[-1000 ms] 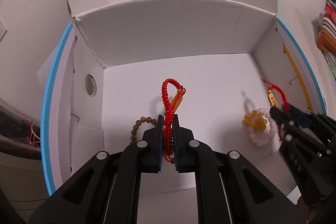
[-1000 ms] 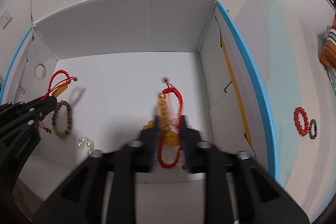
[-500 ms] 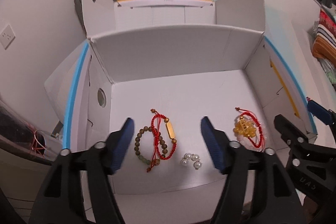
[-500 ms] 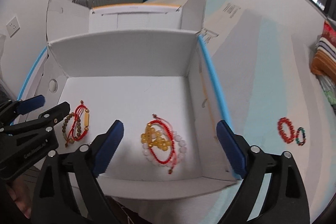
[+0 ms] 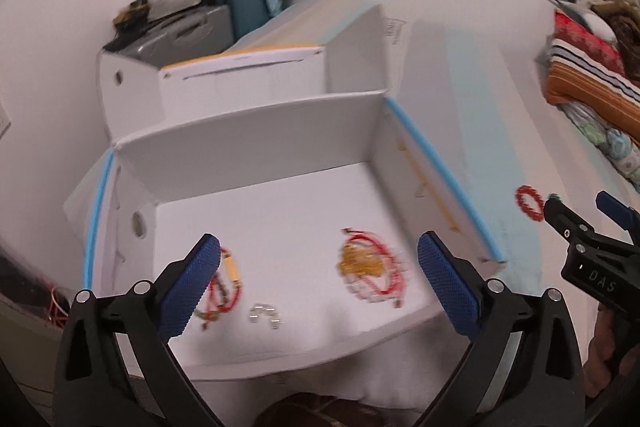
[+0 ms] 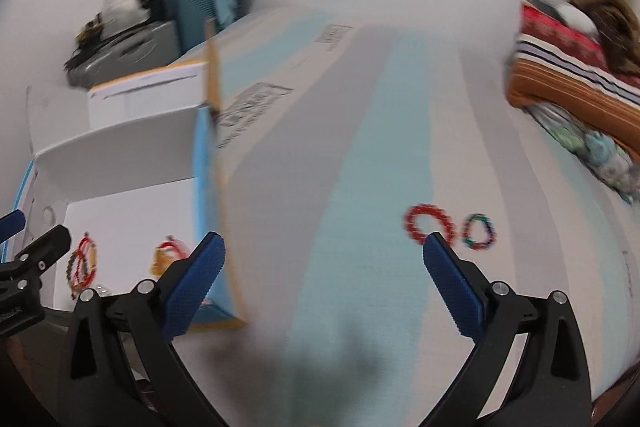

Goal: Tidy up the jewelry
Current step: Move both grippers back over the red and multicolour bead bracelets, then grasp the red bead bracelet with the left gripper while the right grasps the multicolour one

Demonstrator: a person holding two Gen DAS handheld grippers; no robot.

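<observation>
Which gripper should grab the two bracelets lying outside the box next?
Right. The right gripper is open and faces the red bead bracelet and the green bracelet on the surface. The left gripper, also open, is over the white box.

Matt white cardboard box (image 5: 248,131); claw pads (image 5: 190,289) of rough, knurled blue rubber.

Right claw (image 5: 576,211) body reads "DAS", roughly.

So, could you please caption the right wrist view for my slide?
Open right gripper faces a red bead bracelet and a green-and-red one lying outside the white box.
</observation>
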